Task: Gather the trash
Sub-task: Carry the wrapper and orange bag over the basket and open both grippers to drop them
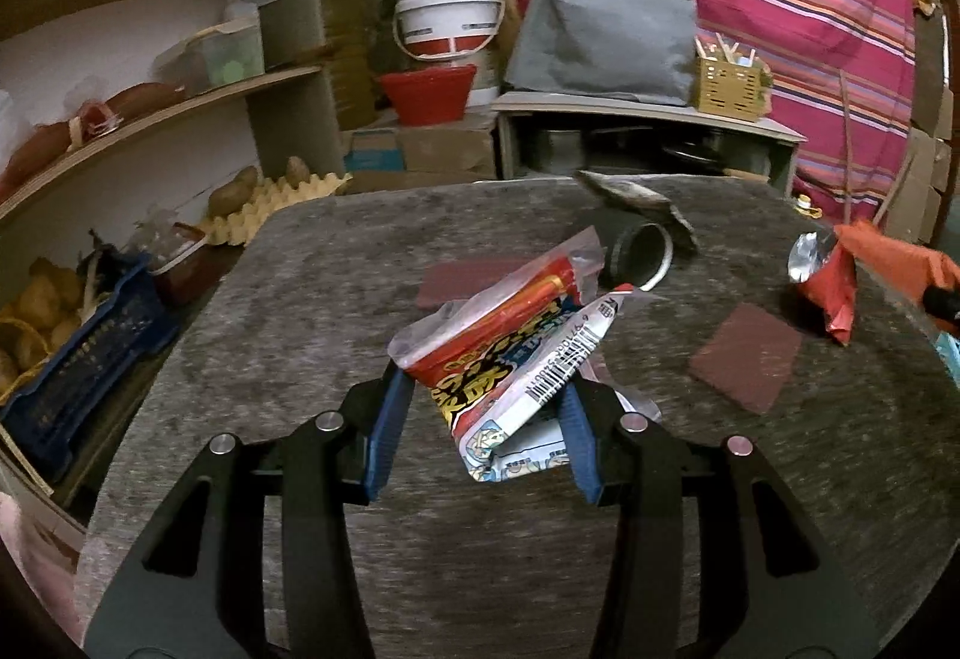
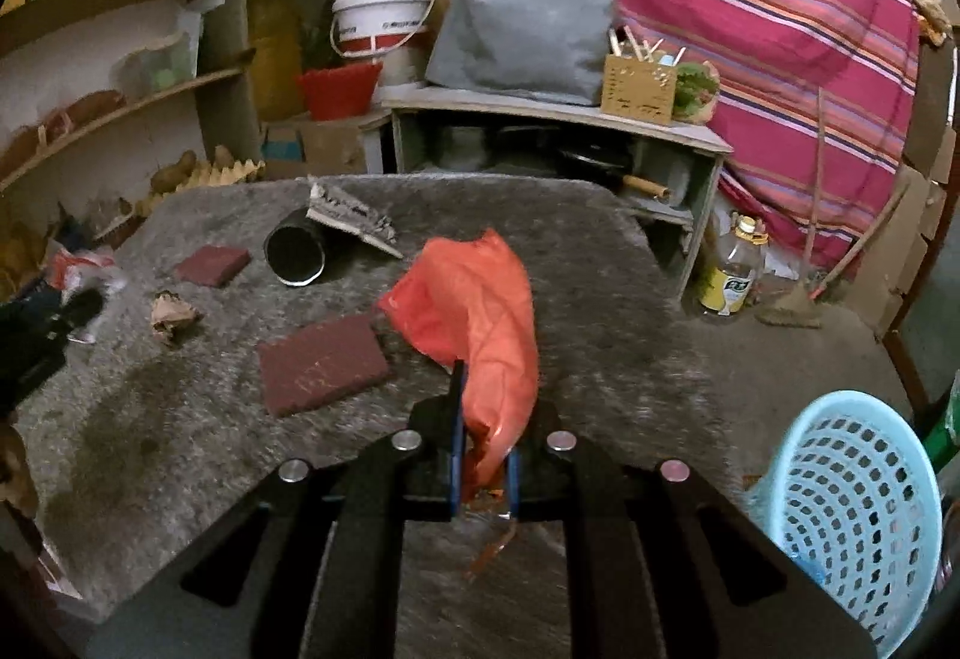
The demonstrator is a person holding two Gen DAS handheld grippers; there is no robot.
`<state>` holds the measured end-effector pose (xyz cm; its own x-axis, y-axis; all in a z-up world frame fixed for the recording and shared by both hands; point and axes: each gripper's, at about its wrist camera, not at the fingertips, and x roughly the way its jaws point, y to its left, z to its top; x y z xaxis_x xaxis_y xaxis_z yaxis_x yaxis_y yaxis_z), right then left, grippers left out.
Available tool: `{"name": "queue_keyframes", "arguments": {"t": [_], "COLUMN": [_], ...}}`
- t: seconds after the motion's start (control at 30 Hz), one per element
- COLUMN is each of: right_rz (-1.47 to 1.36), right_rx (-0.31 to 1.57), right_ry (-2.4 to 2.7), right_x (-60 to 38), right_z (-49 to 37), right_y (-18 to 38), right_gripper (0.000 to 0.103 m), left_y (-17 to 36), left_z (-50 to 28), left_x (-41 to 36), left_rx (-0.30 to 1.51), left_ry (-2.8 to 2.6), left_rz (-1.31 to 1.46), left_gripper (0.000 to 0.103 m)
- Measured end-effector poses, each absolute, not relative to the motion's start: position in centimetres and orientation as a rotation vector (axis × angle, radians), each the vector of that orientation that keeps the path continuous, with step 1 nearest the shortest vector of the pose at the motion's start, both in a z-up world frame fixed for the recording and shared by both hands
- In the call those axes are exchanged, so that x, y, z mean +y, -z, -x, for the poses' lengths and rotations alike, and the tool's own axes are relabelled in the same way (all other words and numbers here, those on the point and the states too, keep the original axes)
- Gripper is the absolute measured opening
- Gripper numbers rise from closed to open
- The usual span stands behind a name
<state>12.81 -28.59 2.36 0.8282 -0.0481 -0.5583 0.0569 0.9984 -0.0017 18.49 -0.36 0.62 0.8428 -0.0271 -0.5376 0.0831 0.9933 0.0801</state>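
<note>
My left gripper (image 1: pixel 486 407) is shut on a crumpled red, white and blue snack wrapper (image 1: pixel 510 347) with a barcode, held above the grey table (image 1: pixel 300 299). In the right wrist view my right gripper (image 2: pixel 489 413) is shut on an orange plastic wrapper (image 2: pixel 480 311) that stands up from its blue pads. The same orange wrapper (image 1: pixel 888 257) shows at the right edge of the left wrist view, with a red foil-lined piece (image 1: pixel 825 281) against it. I cannot tell whether they are one piece. A light blue basket (image 2: pixel 858 509) stands off the table's right side.
On the table lie a black tube (image 2: pixel 294 251), a torn grey scrap (image 2: pixel 354 218), a crumpled brown paper (image 2: pixel 171 314) and two maroon pads (image 2: pixel 324 362) (image 2: pixel 213 263). Shelves and a blue crate (image 1: pixel 90 365) stand left. A low cabinet (image 2: pixel 558 119) is behind, a bottle (image 2: pixel 732 269) on the floor.
</note>
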Motion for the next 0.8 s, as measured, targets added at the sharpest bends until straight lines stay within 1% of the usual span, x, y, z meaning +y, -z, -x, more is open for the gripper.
{"name": "queue_keyframes", "arguments": {"t": [0.53,0.8], "right_rz": [-0.088,-0.136], "right_rx": [0.599,0.602], "right_ry": [0.157,0.197], "right_x": [-36.6,-40.7], "right_z": [-9.3,-7.6], "right_y": [-1.9,-1.5], "right_gripper": [0.01,0.01], "left_y": [0.2,0.2], "left_z": [-18.2,-17.1], "left_x": [-7.2,-12.6], "left_rx": [0.577,0.575], "left_ry": [0.152,0.23], "left_rz": [-0.128,-0.169], "left_gripper": [0.045,0.045]}}
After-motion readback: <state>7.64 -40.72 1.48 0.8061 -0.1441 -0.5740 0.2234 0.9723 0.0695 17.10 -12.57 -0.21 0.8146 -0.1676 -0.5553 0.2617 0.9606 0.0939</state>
